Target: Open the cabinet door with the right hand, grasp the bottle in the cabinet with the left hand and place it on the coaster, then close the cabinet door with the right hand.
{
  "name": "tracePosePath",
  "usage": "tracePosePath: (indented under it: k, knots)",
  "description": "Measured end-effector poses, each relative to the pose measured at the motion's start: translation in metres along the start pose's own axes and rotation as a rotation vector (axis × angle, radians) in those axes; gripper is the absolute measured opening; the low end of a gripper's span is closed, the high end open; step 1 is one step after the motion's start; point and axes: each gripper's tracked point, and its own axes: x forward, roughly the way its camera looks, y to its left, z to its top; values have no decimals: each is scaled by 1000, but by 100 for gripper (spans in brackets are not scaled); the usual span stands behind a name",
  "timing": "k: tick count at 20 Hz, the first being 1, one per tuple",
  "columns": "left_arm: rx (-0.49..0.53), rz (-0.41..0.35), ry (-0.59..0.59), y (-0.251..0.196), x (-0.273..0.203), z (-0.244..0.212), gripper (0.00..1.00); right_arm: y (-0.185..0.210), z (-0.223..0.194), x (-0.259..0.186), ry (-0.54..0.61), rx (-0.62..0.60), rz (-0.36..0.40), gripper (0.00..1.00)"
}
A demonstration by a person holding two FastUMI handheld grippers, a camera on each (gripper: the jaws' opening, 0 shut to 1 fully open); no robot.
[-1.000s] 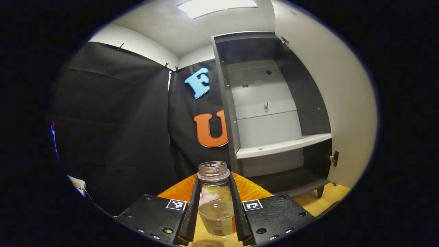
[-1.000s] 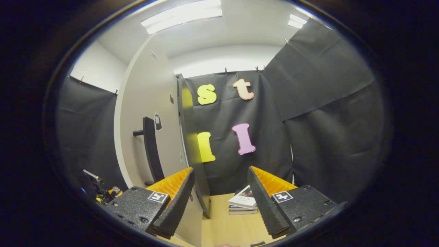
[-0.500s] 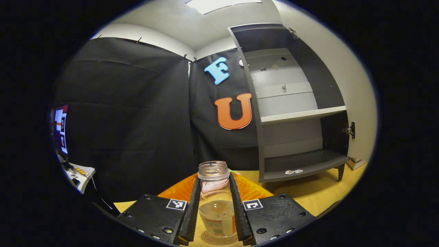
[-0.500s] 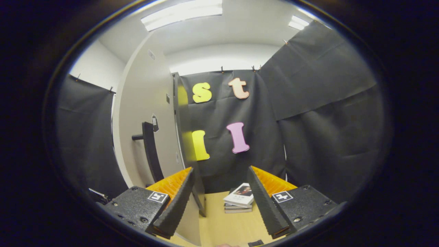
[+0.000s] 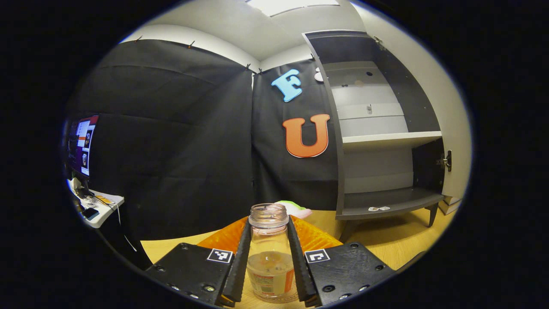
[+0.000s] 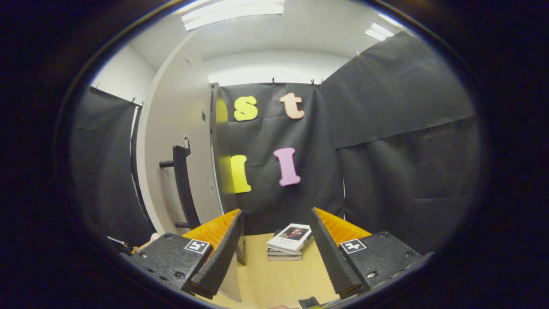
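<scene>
We have swung our left gripper (image 5: 269, 274) away from the grey open cabinet (image 5: 386, 133), now at two o'clock; its jaws clamp the clear glass bottle (image 5: 269, 253) low over the wooden desk (image 5: 386, 244). The right gripper (image 6: 274, 253) gapes empty.

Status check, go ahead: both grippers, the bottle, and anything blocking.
Left gripper shut on bottle, low over table. Right gripper open, empty. Cabinet door open; stacked books ahead of right.
</scene>
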Motion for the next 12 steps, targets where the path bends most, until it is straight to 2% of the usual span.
tracePosePath:
  k: [12]
  knots:
    - [-13,2,7,0,-2,-4,46,-6,-8,-1,17,-1,-10,96]
